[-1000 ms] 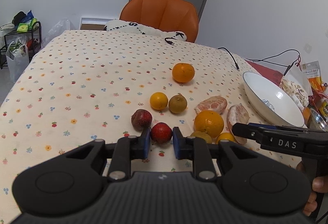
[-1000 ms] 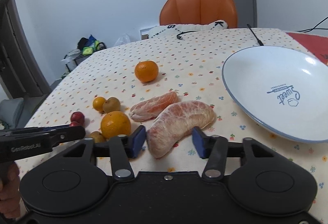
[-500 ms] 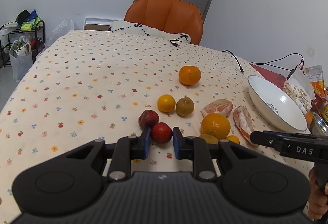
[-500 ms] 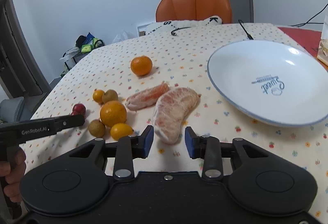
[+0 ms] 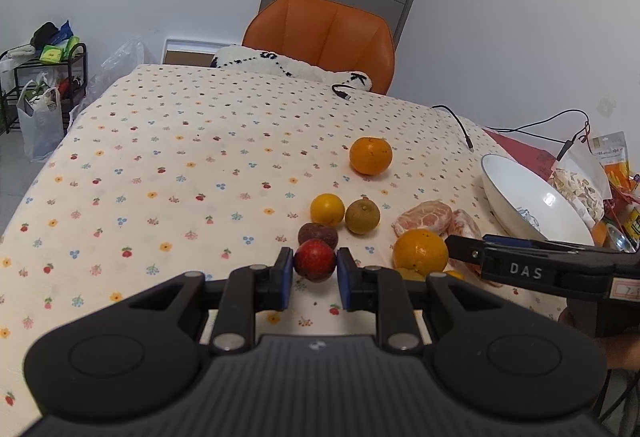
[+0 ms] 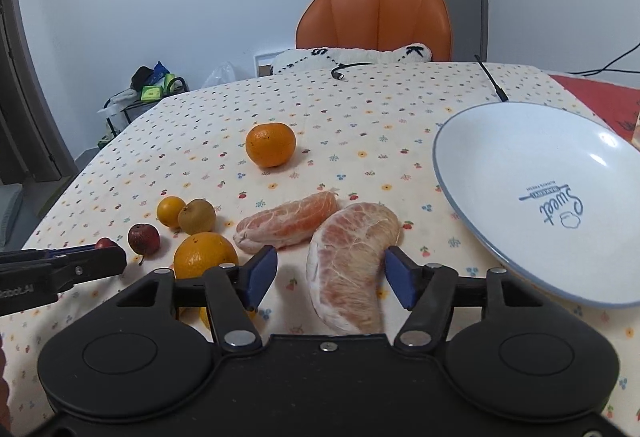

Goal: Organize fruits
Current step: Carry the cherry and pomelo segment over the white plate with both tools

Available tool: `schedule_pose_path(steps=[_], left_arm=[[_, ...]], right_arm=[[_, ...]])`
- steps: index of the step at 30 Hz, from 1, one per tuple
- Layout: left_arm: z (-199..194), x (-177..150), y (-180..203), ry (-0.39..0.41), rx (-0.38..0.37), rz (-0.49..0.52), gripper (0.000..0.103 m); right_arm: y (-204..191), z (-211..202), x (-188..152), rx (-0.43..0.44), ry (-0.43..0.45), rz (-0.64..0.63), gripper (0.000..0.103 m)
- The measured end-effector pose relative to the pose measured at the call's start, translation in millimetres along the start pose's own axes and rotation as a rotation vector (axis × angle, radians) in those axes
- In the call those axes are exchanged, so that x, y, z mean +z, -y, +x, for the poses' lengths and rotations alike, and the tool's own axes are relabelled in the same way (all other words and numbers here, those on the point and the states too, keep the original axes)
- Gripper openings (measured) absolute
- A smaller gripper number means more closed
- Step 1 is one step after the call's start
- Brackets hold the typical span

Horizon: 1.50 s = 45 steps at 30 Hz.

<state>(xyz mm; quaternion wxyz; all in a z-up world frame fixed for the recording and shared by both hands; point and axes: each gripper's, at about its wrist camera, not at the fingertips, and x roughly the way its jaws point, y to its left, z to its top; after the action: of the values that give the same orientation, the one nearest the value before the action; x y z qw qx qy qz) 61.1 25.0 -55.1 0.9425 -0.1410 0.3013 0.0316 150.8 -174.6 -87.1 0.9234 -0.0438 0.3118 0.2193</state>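
Note:
My left gripper (image 5: 310, 273) is shut on a small red fruit (image 5: 315, 260) just above the flowered tablecloth. A darker red fruit (image 5: 318, 235), a yellow citrus (image 5: 327, 209), a green-brown fruit (image 5: 362, 217) and a large orange (image 5: 420, 252) lie around it. My right gripper (image 6: 331, 277) is open, its jaws on either side of a peeled pomelo segment (image 6: 352, 269) that lies on the cloth. A second segment (image 6: 286, 223) lies to its left. A white plate (image 6: 480, 197) stands to the right, with no fruit in it. Another orange (image 6: 271, 145) sits farther back.
An orange chair (image 5: 320, 37) with a white cushion stands at the table's far edge. Black cables (image 5: 460, 125) lie at the back right. Snack packets (image 5: 580, 189) sit beyond the plate. A rack with bags (image 5: 40, 77) stands on the floor at left.
My right gripper shut on the pomelo segment half a second ago and has opened wide again around it. The left gripper has stayed shut on the red fruit and shifted slightly.

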Motion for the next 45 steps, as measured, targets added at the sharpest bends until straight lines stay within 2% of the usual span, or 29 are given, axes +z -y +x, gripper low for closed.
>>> schedule_pose_path(steps=[1,2,12,23,35,45], left_arm=[[-0.7,0.1,0.8,0.002,-0.002,0.002,0.022],[-1.1,0.2,1.4,0.003,-0.003,0.003,0.022],[-5.3,3.1,8.9,0.014,-0.007,0.018,0.022],[-14.5,14.3,27.6,0.054,-0.032,0.056,0.021],[-13.3,25.8,55.5,0.085,-0.077,0.101,0.021],[-4.7,31.2,80.8,0.093,-0.126,0.131,0.021]], right_arm=[[0.6,-0.1,0.7,-0.017,0.0,-0.005,0.042],[3.1,-0.4,1.6,-0.013,-0.002,-0.002,0.038],[11.7,-15.9,-1.3,0.069,0.014,0.054,0.036],[12.3,-47.8,9.9,0.12,0.103,0.059,0.036],[31.0,-71.0,16.7,0.098,0.17,0.074,0.036],[55.1,-78.0,13.2,0.053,0.187,0.107,0.036]])
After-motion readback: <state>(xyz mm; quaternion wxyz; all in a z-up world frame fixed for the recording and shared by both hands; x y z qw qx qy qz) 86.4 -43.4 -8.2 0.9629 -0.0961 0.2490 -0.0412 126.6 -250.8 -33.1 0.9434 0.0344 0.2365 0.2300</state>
